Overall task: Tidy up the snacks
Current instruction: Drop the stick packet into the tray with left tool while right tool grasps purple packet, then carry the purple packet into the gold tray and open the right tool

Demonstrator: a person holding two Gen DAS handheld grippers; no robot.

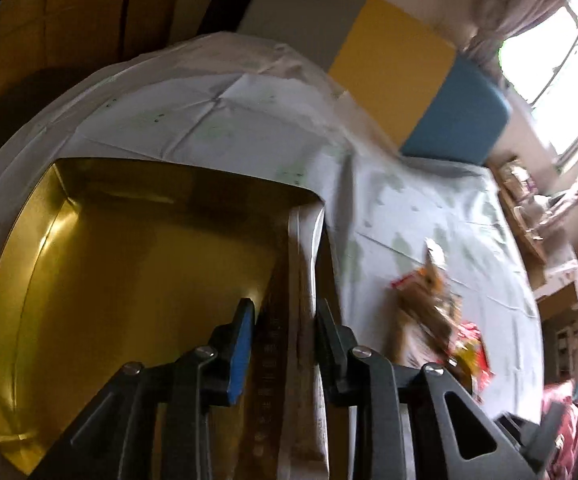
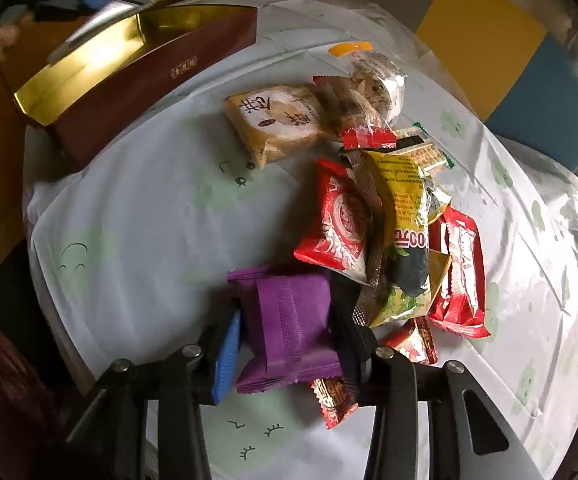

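My left gripper (image 1: pixel 285 332) hangs over the right side of an open, gold-lined box (image 1: pixel 185 178) and is shut on a flat silver packet (image 1: pixel 303 280) seen edge-on. The right wrist view shows that gripper (image 2: pixel 89 0) and the silver packet (image 2: pixel 137 4) above the maroon box (image 2: pixel 149 76) at the table's far left. My right gripper (image 2: pixel 289 340) is shut on a purple packet (image 2: pixel 289 320) that rests on the cloth, one finger on each side. A pile of snacks lies just beyond it: a red packet (image 2: pixel 337 224), a yellow packet (image 2: pixel 401 216), a beige packet (image 2: pixel 277 120).
A round table under a white printed cloth (image 2: pixel 129 240) carries everything. More small red packets (image 2: pixel 461 272) lie at the pile's right edge. Behind the table stand yellow and blue panels (image 2: pixel 481 32). A bright window (image 1: pixel 561 60) and cluttered shelves (image 1: pixel 529 208) are off to the right.
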